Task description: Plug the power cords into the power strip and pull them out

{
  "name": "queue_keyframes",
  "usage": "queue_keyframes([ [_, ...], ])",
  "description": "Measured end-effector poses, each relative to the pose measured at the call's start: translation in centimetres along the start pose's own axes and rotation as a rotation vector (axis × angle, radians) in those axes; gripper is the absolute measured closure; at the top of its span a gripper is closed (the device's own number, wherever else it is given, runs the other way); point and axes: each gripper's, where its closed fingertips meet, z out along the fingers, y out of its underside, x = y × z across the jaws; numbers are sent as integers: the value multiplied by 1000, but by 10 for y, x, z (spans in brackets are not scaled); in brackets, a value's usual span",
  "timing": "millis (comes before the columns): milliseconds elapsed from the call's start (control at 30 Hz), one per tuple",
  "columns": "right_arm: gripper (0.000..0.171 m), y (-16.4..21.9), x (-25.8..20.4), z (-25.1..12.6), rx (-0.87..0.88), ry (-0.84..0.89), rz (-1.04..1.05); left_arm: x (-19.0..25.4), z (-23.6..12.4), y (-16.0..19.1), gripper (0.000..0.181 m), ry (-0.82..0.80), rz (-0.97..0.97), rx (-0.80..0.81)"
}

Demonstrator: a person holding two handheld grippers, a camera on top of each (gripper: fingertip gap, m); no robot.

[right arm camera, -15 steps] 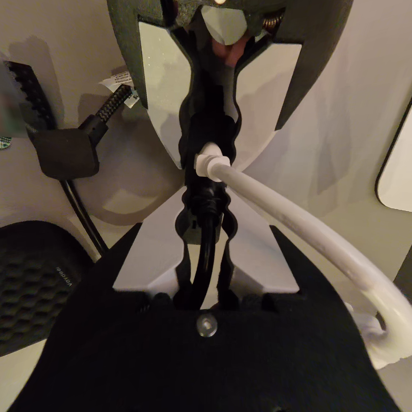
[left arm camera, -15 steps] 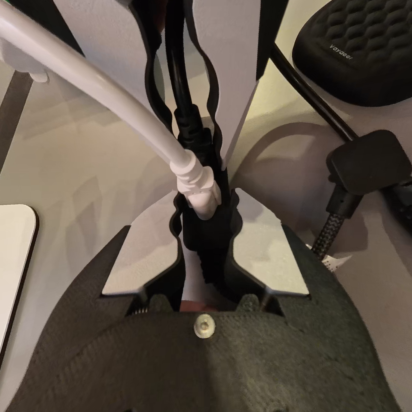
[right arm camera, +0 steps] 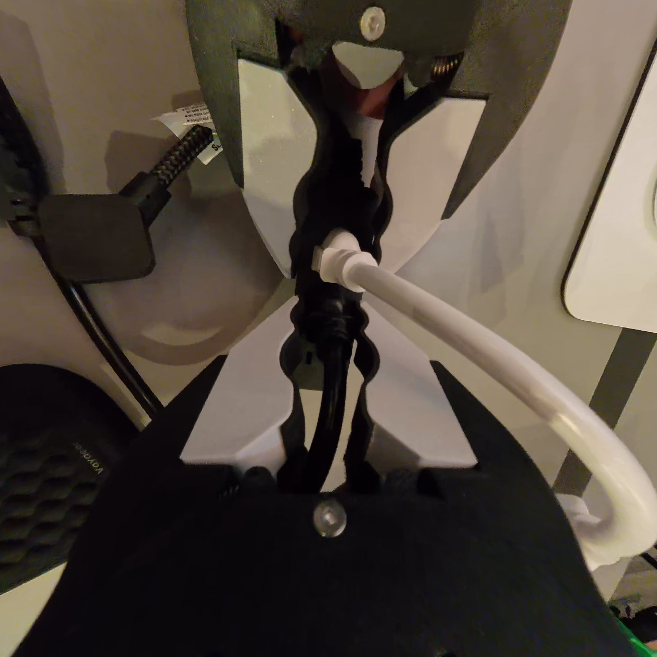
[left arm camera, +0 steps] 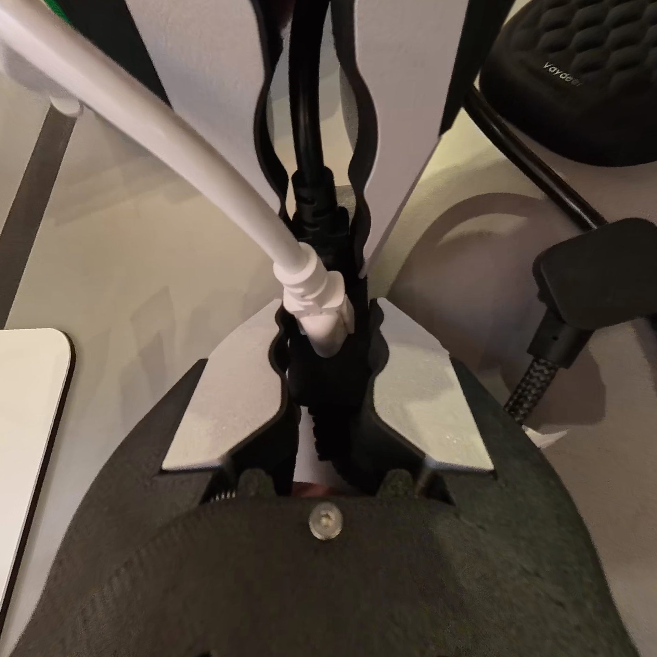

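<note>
Between our two facing grippers, the black plug lies end-on: right gripper fingers clenched on it, left gripper fingers clenched on the black socket block, white cord beside it.

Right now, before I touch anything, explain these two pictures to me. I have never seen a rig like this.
A person holds a two-finger tool in each hand; each carries a camera looking along its fingers. One picture is from the left tool, the other from the right tool, and they face each other tip to tip. The right tool is closed on the black cord near its end. The left tool is closed on a black piece where the white cord ends; how they join is hidden. On the table lie a black padded rest, a black charger and a flat white item.
</note>
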Motion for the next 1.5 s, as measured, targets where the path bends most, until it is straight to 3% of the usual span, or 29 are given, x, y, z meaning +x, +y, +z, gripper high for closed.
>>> queue_keyframes([
  [300, 149, 0, 1, 1, 10, -58, 112, -1, -3, -1, 141, 18, -17, -17],
  [467, 149, 0, 1, 2, 14, -73, 134, -9, -27, -11, 153, 33, -48, 21],
  [567, 149, 0, 1, 2, 10, -87, 135, 0, -17, 2, 149, 63, -35, -73],
  [1133, 149, 1, 2, 1, -9, -31, 284, -3, -15, 3, 148, 72, -29, -28],
  [1267, 149, 0, 2, 2, -7, -46, 300, -5, -15, 7, 140, 71, -53, -50],
  [1333, 149, 0, 2, 2, -6, -45, 300, -8, -9, 17, 123, 47, -52, -122],
  [1500, 149, -5, 2, 3, -7, -47, 298, -3, 0, 15, 136, 52, -14, -111],
])
